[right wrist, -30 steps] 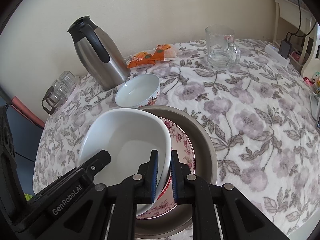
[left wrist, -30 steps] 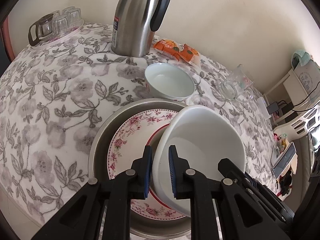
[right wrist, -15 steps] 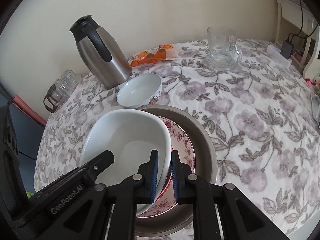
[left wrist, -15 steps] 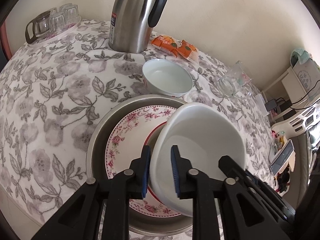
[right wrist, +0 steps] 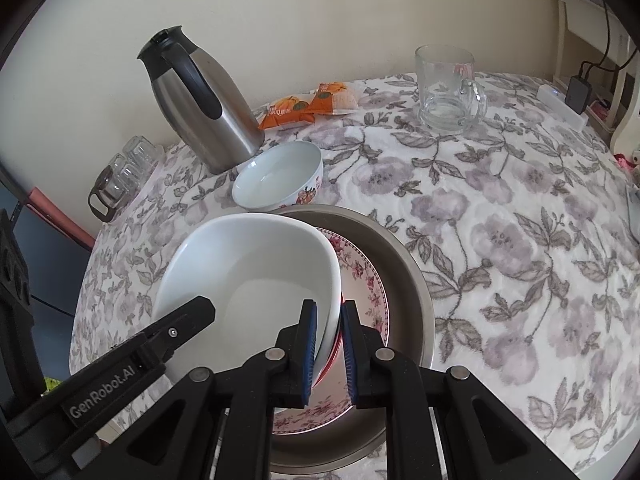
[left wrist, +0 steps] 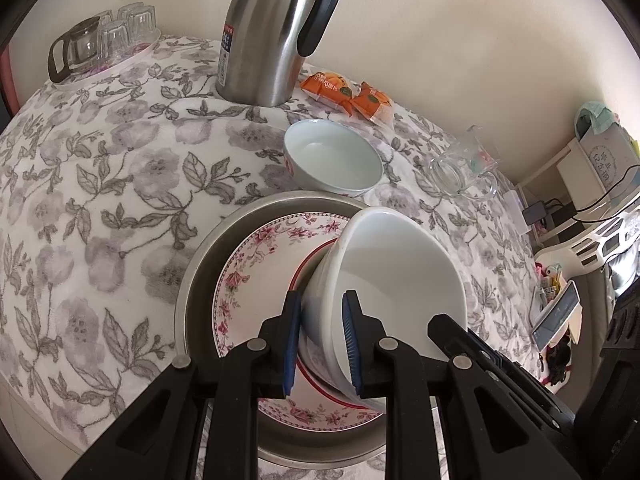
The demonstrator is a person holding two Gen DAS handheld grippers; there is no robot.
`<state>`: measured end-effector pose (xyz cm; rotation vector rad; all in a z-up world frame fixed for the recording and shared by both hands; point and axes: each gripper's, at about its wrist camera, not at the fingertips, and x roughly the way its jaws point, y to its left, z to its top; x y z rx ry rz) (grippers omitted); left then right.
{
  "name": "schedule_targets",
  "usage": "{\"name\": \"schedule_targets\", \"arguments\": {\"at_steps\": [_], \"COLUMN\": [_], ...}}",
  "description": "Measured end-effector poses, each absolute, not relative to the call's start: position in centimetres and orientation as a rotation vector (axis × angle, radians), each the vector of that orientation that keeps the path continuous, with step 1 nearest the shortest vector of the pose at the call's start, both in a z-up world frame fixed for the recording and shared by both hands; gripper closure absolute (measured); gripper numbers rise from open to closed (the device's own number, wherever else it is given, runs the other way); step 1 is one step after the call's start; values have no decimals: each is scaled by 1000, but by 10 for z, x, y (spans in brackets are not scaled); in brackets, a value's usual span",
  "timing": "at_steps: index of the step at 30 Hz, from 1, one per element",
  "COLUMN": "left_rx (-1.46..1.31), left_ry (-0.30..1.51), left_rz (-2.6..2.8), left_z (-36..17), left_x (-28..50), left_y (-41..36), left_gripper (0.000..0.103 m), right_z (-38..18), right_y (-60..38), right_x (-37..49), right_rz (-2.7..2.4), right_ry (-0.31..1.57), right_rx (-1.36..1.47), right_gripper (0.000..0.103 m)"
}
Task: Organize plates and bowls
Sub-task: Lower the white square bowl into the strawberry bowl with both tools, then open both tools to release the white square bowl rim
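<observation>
A large white bowl [left wrist: 396, 280] [right wrist: 248, 272] sits on a floral-rimmed plate [left wrist: 260, 276] [right wrist: 368, 280] inside a metal pan [left wrist: 208, 248] [right wrist: 404, 264]. My left gripper [left wrist: 320, 340] straddles the bowl's left rim, its jaws a little apart and loose around the wall. My right gripper [right wrist: 328, 344] is shut on the bowl's right rim. A smaller white bowl [left wrist: 332, 156] [right wrist: 278, 176] stands on the tablecloth just behind the pan.
A steel thermos jug [left wrist: 276, 28] [right wrist: 200, 100] stands at the back. Orange snack packets [left wrist: 344, 92] [right wrist: 308, 106], a glass mug [left wrist: 464, 168] [right wrist: 448, 88] and a tray of small glasses [left wrist: 104, 44] [right wrist: 124, 172] sit around it.
My left gripper's jaws have widened on the bowl's rim. The large bowl has settled lower onto the plate. The right gripper keeps its grip.
</observation>
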<state>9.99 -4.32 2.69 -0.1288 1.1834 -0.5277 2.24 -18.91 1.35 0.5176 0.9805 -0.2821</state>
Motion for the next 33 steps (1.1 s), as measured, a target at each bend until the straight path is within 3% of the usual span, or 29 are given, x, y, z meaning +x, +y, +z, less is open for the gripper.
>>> {"name": "schedule_targets", "arguments": {"at_steps": [4, 7, 20, 33], "left_rx": [-126, -89, -171, -174], "left_ry": [1190, 1169, 1099, 1150], "left_rz": [-533, -476, -509, -565], "left_z": [28, 32, 45, 34], "left_x": [100, 99, 100, 101], "left_y": [-42, -38, -28, -40], "left_gripper": [81, 67, 67, 69], "right_z": [13, 13, 16, 25], "right_y": [-190, -190, -189, -185], "right_x": [22, 23, 23, 21], "right_rz": [-277, -277, -260, -251], "right_ry": [980, 981, 981, 966], "right_rx": [519, 514, 522, 511], "right_gripper": [88, 88, 88, 87]}}
